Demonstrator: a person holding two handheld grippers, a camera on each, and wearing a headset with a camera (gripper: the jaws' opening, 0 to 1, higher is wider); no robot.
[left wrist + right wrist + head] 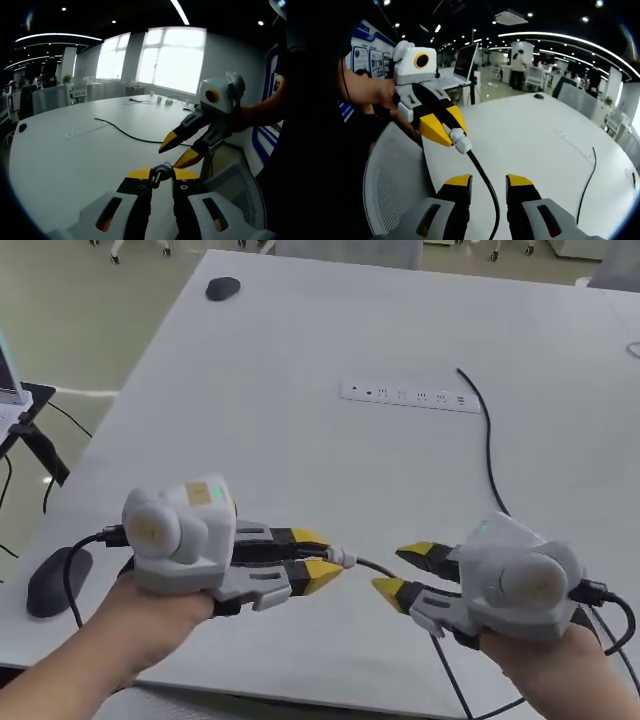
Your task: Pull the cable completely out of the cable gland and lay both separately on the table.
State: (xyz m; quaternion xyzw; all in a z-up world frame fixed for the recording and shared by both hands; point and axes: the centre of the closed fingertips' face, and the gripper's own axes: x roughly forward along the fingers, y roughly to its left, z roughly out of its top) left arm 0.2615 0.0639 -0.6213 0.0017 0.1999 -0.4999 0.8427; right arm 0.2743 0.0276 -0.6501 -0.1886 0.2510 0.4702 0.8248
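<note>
white gland clamped, black cable yet to come free

white plastic shows between yellow tips: the left tool is closed on the cable gland, which pokes out just past those tips and is held up off the pale worktop rather than resting on it. a black cable leaves the gland's outer end and runs straight into the gap of the right tool. that tool's jaws stand apart on either side of the cable without pinching it. in the right gripper view the cable passes down between them with space on both sides.

the two tools face each other tip to tip, near but not touching, and that seems the point of the pose. one tool anchors the gland so the other can close on the cable just ahead of it and draw it away along its own line. cable and gland are joined, so the pull looks not yet done, and neither piece lies on the worktop.

the likely next need is a firm pinch by the right tool close to the gland, then a straight pull. a slanted one could kink the cable at the gland's mouth.

beyond the right tool a black lead crosses the worktop past a power strip. whether it is the same cable cannot be told.
</note>
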